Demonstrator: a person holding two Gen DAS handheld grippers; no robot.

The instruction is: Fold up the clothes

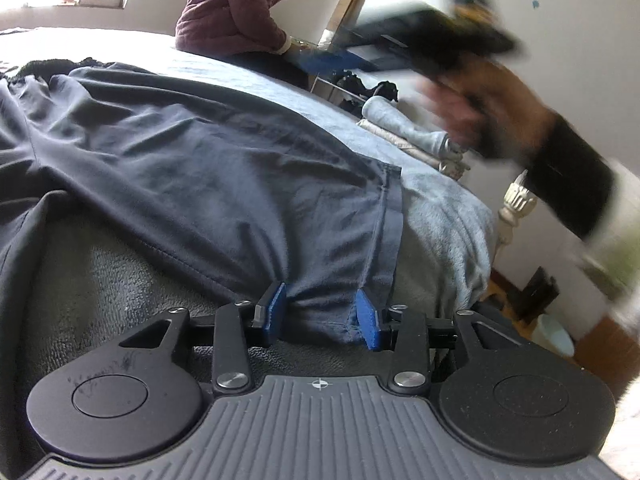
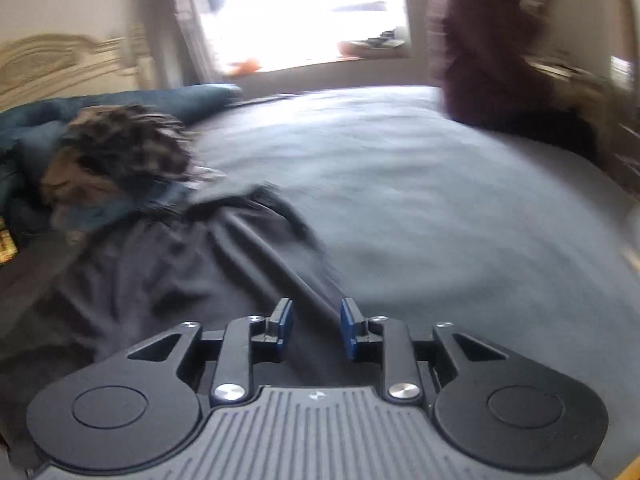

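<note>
A dark navy garment (image 1: 180, 152) lies spread on the grey-blue blanket of the bed (image 1: 440, 208). Its stitched hem (image 1: 384, 216) runs down to my left gripper (image 1: 322, 316). That gripper is open, and the hem end lies bunched between its blue pads (image 1: 276, 312). My right gripper (image 2: 316, 326) hovers low over the same garment (image 2: 168, 264), open, with a dark fold running between its fingers. In the left wrist view the hand (image 1: 480, 112) holding the right gripper is a blur at the upper right.
A person in a maroon jacket (image 1: 232, 12) sits at the bed's far edge (image 2: 480, 60). A leopard-print cloth (image 2: 120, 152) on a teal garment lies near the headboard (image 2: 60, 64). Folded pale cloths (image 1: 404, 124), a bedpost (image 1: 516, 200) and a bin (image 1: 554, 334) stand beyond the right edge.
</note>
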